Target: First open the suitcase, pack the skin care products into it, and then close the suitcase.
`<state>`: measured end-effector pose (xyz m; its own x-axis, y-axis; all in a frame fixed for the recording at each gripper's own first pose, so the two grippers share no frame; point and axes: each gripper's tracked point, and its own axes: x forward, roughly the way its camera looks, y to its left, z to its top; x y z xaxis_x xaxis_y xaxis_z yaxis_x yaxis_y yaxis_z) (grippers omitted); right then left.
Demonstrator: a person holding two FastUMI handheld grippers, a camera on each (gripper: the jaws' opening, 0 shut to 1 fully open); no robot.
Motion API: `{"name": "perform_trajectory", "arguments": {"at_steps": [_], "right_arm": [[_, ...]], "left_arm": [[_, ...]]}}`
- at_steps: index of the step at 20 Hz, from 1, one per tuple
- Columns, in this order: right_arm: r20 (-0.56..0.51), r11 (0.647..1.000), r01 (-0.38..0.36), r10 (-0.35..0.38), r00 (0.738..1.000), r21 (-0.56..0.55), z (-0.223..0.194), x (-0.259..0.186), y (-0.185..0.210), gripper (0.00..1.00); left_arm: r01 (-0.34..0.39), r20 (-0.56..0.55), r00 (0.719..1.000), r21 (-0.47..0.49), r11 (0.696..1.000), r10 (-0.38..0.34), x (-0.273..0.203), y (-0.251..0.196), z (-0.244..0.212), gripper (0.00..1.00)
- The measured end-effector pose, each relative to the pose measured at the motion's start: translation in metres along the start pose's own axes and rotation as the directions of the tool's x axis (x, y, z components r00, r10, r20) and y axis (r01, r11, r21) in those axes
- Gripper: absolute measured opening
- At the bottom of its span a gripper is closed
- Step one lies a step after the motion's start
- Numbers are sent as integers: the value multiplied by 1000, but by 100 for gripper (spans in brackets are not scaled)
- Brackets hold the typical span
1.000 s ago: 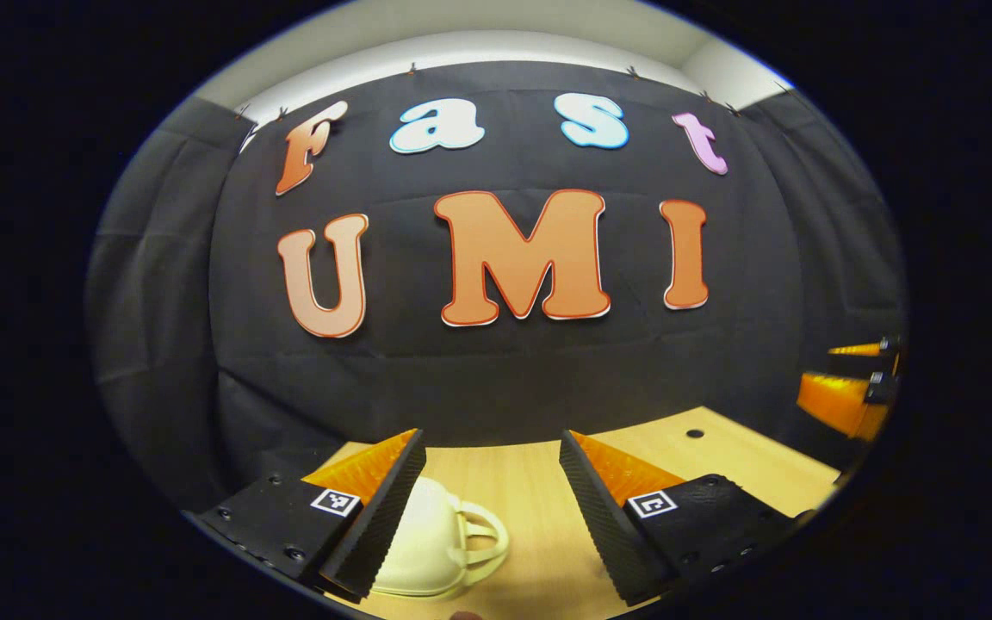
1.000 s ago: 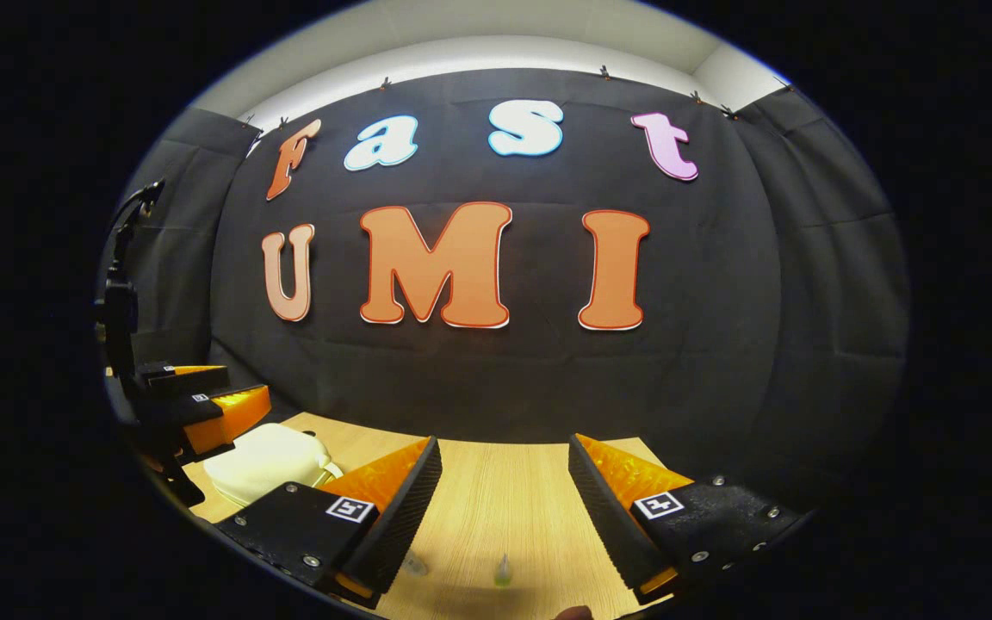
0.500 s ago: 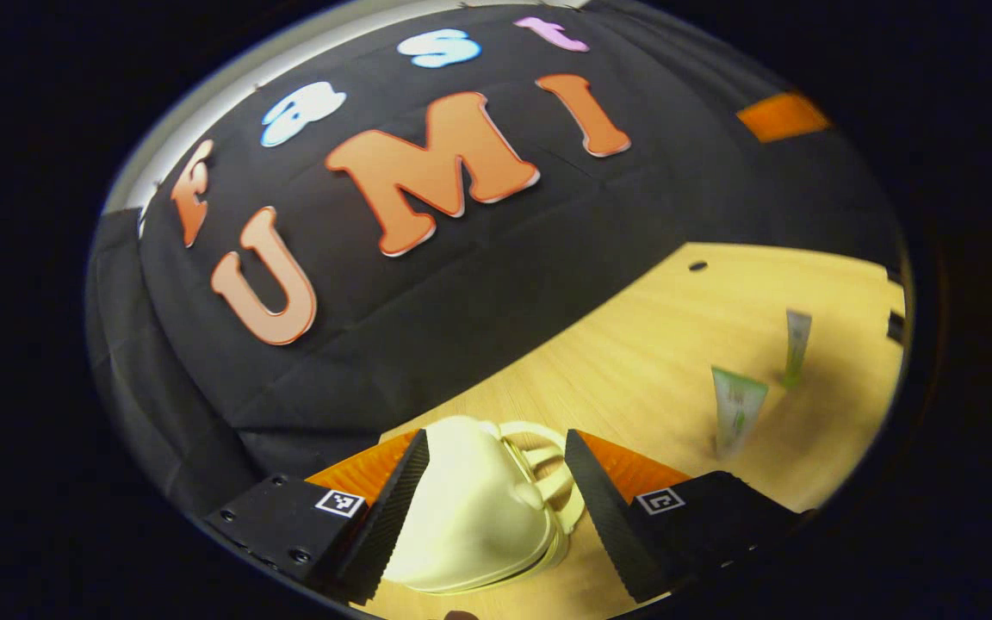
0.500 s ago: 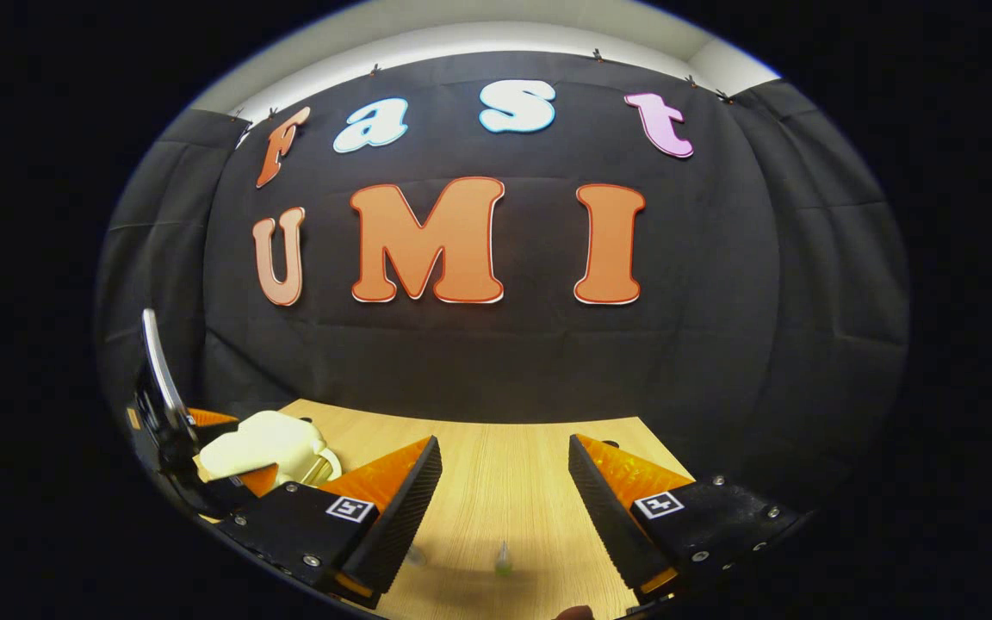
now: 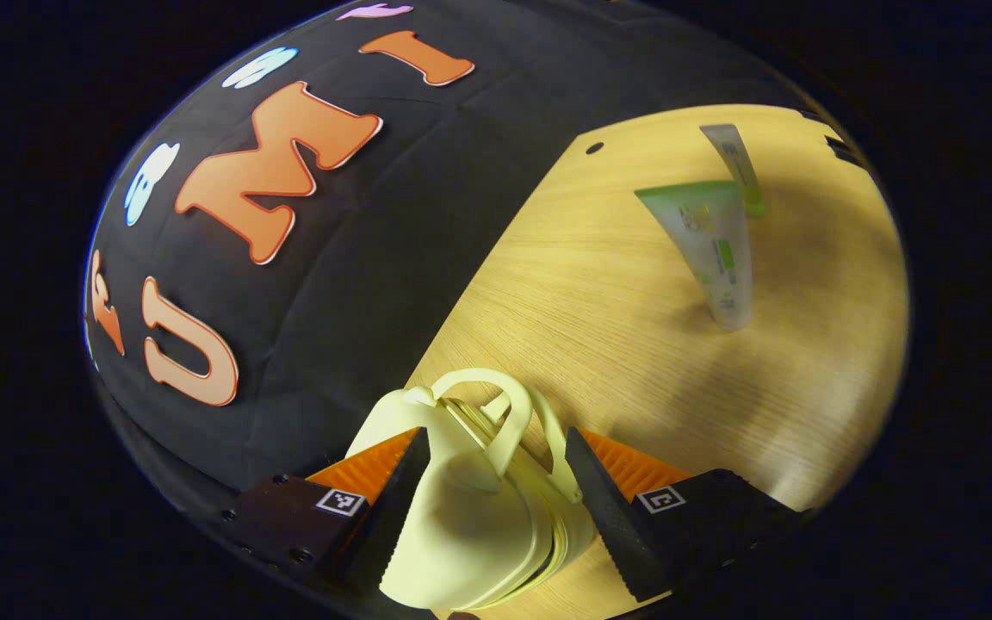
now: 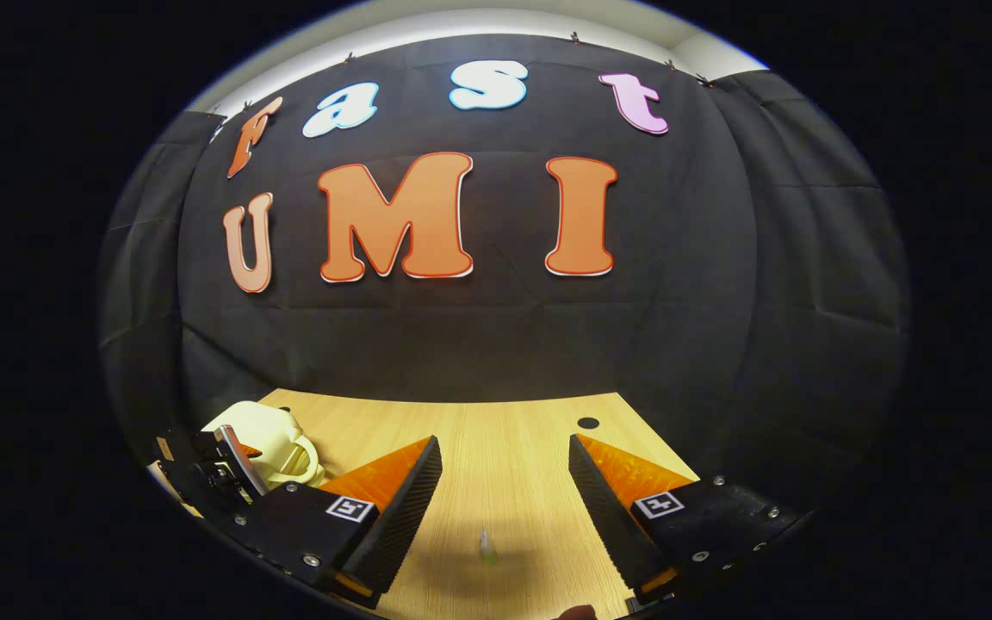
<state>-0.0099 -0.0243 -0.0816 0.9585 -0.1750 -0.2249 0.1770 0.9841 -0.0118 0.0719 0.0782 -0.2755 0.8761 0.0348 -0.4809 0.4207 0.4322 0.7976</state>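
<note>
Left gripper view: small cream suitcase [image 5: 470, 525] at 6 o'clock on counter [image 5: 634, 344], between fingers of left gripper [image 5: 496, 482]; fingers spread, contact unclear. Shell looks hard, smooth, light, likely slippery; loop handles on top offer better hold. Two soft tubes [image 5: 711, 250] at 2 o'clock, squeezable, standing on caps.

Right gripper view: right gripper [image 6: 505, 486] spread, holds nothing. Suitcase at 8 o'clock; small tube [image 6: 486, 545] at 6 o'clock.

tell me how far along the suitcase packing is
Barely begun. Nothing looks done: the cream suitcase is closed on the table. In hand: the left gripper straddles the case by its handles, fingers open and not visibly pressing. The right gripper hangs open over the table. Left: open the case, pack the wide tube and the thin tube, then close it.
</note>
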Motion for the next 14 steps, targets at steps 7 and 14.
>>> {"name": "perform_trajectory", "arguments": {"at_steps": [7,14], "right_arm": [[-35,999,37,-37,999,10,-9,9,-5,94],[-35,998,52,-51,998,33,-7,13,-4,94]], "left_arm": [[-4,-62,998,109,994,11,38,14,-1,98],[86,-123,990,192,978,-63,63,-7,-5,43]]}}
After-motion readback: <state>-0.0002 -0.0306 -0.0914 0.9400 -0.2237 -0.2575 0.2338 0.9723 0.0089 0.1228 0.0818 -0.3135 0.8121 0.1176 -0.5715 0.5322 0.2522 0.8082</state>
